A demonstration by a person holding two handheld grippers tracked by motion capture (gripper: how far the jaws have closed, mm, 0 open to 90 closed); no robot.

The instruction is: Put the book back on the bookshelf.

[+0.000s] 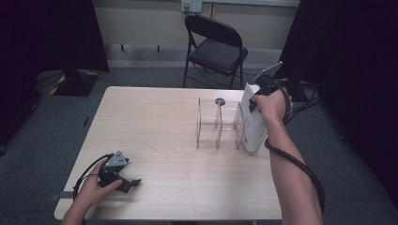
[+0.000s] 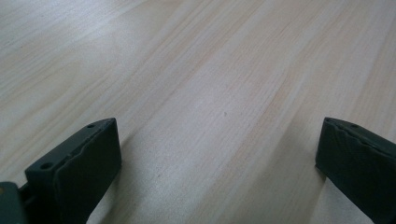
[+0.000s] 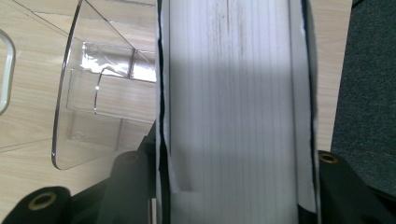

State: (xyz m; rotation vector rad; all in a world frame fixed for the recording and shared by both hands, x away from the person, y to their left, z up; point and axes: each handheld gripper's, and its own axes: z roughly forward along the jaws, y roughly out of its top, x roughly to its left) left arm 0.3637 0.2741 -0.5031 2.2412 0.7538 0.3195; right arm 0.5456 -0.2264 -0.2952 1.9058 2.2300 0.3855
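Note:
A thick white book stands on edge at the right end of a clear plastic rack, leaning a little. My right gripper comes at it from above and is shut on it. In the right gripper view the book's page edges sit between the two black jaws of my right gripper, which press on both covers, and a curved clear panel of the rack lies just left of the book. My left gripper rests on the table near the front left corner, open over bare wood.
The wooden table has free room across its left half and front. A small dark disc lies behind the rack. A black folding chair stands beyond the far edge. The right table edge runs close to the book.

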